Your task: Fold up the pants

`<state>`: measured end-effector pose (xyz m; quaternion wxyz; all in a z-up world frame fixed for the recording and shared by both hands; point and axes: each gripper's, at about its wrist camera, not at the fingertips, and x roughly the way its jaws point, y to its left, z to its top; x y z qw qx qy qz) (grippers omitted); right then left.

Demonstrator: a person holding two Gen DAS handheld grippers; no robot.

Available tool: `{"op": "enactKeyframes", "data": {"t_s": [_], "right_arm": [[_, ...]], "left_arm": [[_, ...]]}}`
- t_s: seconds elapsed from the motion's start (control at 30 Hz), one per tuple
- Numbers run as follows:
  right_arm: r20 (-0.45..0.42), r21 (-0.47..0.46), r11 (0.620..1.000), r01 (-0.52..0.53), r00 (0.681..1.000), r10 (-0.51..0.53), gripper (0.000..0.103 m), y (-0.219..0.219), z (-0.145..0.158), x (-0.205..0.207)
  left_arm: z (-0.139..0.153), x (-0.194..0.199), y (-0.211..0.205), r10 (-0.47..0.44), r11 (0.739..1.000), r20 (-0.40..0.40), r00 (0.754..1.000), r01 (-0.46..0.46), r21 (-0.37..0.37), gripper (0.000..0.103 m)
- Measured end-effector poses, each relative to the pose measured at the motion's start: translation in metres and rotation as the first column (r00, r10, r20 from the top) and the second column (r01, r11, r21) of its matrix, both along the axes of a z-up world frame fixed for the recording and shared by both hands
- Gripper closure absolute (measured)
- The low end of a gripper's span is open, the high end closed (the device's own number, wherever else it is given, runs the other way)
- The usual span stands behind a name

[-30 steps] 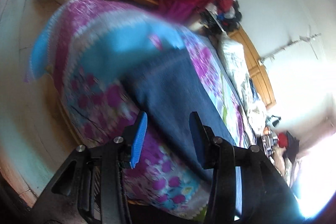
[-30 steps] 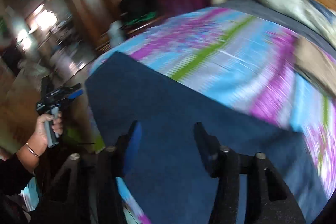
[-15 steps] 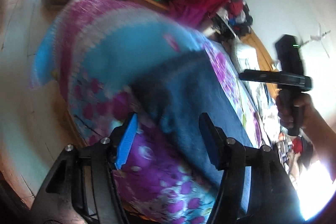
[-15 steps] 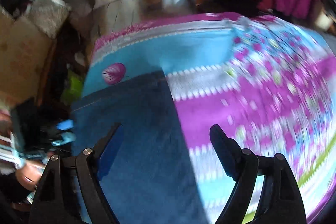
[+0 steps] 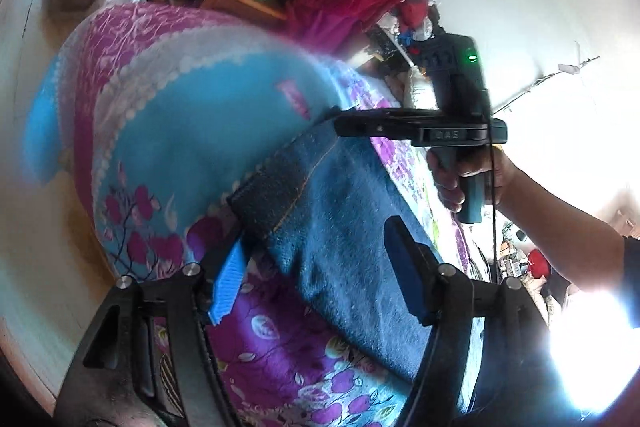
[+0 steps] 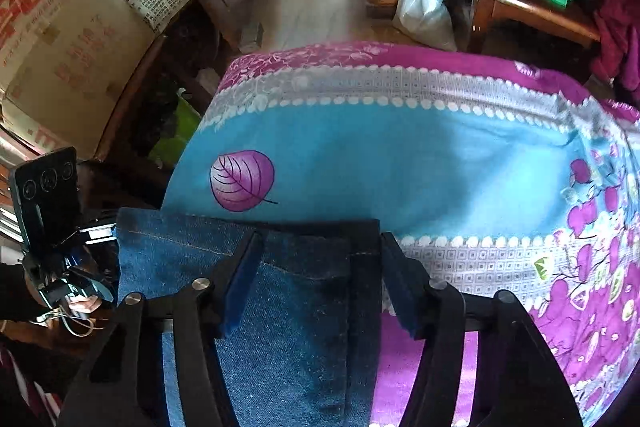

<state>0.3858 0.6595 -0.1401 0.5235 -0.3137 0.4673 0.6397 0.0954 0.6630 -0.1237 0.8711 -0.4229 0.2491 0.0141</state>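
Jaws: we hold both grippers, left and right, spread apart, gripping nothing | pants: blue denim lying flat on bedspread near the bed's foot edge, right gripper over the dark hem

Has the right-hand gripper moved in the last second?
Yes. The right gripper swung toward the foot of the bed: its open jaws now frame the jeans hem near the purple leaf print, earlier out of its view.
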Motion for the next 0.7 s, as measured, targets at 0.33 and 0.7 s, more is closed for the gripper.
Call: {"op": "enactKeyframes", "data": {"t_s": [0.33,0.7], "right_arm": [[0.119,0.093,0.995,-0.042,0.992,0.030,0.083,-0.020,0.026,-0.025],[0.218,0.131,0.990,-0.051,0.976,0.022,0.087,-0.053,0.054,-0.039]], "left_arm": [[0.003,0.011,-0.020,-0.014,0.985,-0.009,1.000,0.015,0.172,0.088],[-0.007,0.010,-0.017,0.042,0.989,0.033,0.999,-0.046,0.142,0.092]]}}
